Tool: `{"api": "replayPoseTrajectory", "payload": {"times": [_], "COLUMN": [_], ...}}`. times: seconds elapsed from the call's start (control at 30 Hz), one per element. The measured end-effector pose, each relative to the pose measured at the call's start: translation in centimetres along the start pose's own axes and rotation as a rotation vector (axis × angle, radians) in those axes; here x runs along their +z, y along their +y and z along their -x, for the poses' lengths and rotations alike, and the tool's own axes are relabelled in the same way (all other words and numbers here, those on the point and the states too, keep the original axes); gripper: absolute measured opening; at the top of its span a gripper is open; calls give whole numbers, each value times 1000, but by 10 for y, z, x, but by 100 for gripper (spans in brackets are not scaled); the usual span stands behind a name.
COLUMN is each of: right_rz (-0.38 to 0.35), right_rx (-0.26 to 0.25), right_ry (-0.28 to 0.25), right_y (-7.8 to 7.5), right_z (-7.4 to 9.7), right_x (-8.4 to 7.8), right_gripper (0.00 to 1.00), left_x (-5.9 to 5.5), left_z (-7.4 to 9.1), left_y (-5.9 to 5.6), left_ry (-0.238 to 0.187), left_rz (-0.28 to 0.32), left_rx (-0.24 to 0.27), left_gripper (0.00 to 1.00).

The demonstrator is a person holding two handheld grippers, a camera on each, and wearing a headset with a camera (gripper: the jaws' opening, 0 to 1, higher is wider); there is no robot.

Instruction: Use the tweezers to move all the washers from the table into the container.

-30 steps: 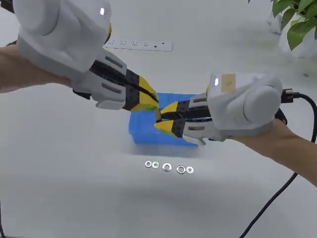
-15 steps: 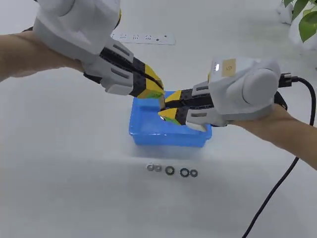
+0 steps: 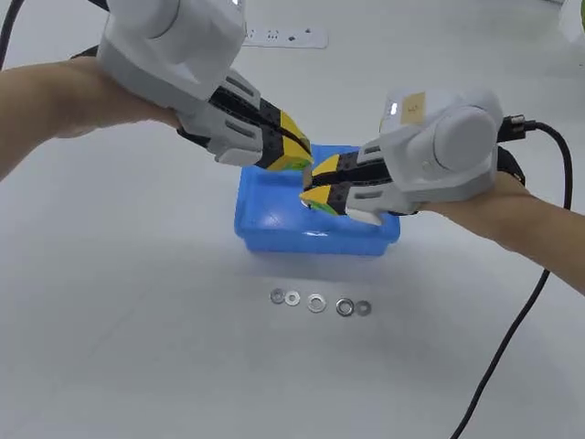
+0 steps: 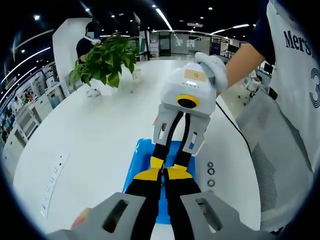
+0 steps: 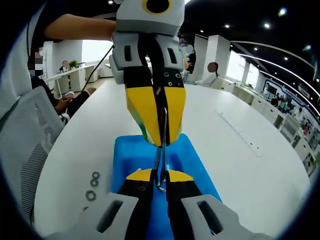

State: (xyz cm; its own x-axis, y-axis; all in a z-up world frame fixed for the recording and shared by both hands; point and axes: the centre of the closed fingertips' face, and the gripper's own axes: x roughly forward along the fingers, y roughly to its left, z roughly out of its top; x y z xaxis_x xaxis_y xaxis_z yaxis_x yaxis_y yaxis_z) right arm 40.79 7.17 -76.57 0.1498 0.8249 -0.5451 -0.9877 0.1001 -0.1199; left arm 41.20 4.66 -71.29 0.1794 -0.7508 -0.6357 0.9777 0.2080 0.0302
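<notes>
My left gripper (image 3: 299, 157) comes in from the upper left and meets my right gripper (image 3: 312, 187) tip to tip above the blue container (image 3: 274, 224). In the right gripper view thin metal tweezers (image 5: 161, 150) run from the left gripper's shut yellow jaws down into my right gripper (image 5: 160, 176), which is also shut on them. A small metal ring (image 5: 161, 187) shows at the tweezers' lower end. Several washers (image 3: 316, 303) lie in a row on the white table in front of the container, also as washers (image 4: 210, 171) and washers (image 5: 92, 186).
A white power strip (image 3: 285, 37) lies at the far edge of the table. A black cable (image 3: 512, 329) trails from the right gripper across the table's right side. A potted plant (image 4: 106, 59) stands farther back. A mesh chair (image 5: 30, 145) and a seated person are beside the table.
The head view has shifted. Both grippers stay tip to tip over the container, now a little farther over its middle. The row of washers on the table has not moved.
</notes>
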Motion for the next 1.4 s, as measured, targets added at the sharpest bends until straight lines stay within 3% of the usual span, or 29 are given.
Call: {"api": "replayPoseTrajectory", "payload": {"times": [0.17,0.27,0.4,0.67,1.0,1.4], "right_rz": [-7,-26,-28,39,46,112], "right_rx": [8,9,10,2,-15,-29], "right_ry": [19,6,1,21,0,-23], "right_y": [0,-1,0,2,2,16], "right_z": [-5,-3,-3,0,10,24], "right_x": [-8,-7,-7,-3,11,34], "right_gripper": [10,10,10,12,12,12], "left_x": [-6,-4,-3,-2,12,28], "left_z": [-5,-3,-4,-1,10,32], "left_y": [-1,1,-1,-3,-10,-32], "left_ry": [2,-21,-17,-7,-13,-20], "left_rz": [18,42,30,37,-3,-98], "left_rx": [-2,3,-1,-1,19,38], "left_gripper": [6,6,6,6,6,6]}}
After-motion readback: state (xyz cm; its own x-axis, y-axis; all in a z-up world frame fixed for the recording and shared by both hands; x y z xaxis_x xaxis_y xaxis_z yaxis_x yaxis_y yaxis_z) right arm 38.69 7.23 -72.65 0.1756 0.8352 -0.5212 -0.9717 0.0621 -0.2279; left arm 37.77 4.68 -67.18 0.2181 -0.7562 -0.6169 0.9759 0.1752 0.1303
